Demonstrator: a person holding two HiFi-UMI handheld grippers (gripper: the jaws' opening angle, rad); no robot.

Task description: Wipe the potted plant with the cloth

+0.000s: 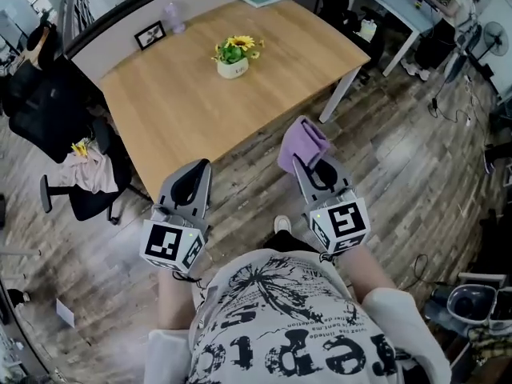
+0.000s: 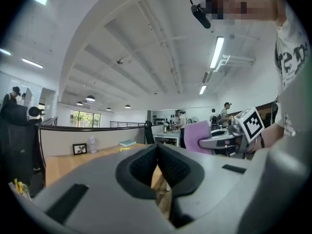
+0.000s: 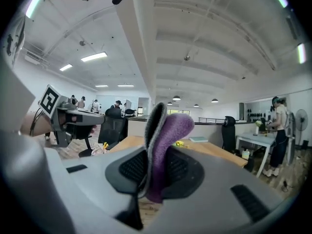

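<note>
The potted plant (image 1: 233, 58) sat far off on the table (image 1: 160, 110). My right claw (image 1: 308, 165) pinched the purple cloth (image 1: 302, 141); my left claw (image 1: 202, 168) was clenched, empty. I had to step closer, then wipe softly.

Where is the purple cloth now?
In the head view, the purple cloth is clamped in the right gripper, over the floor just off the near edge of the table, short of the potted plant.
</note>
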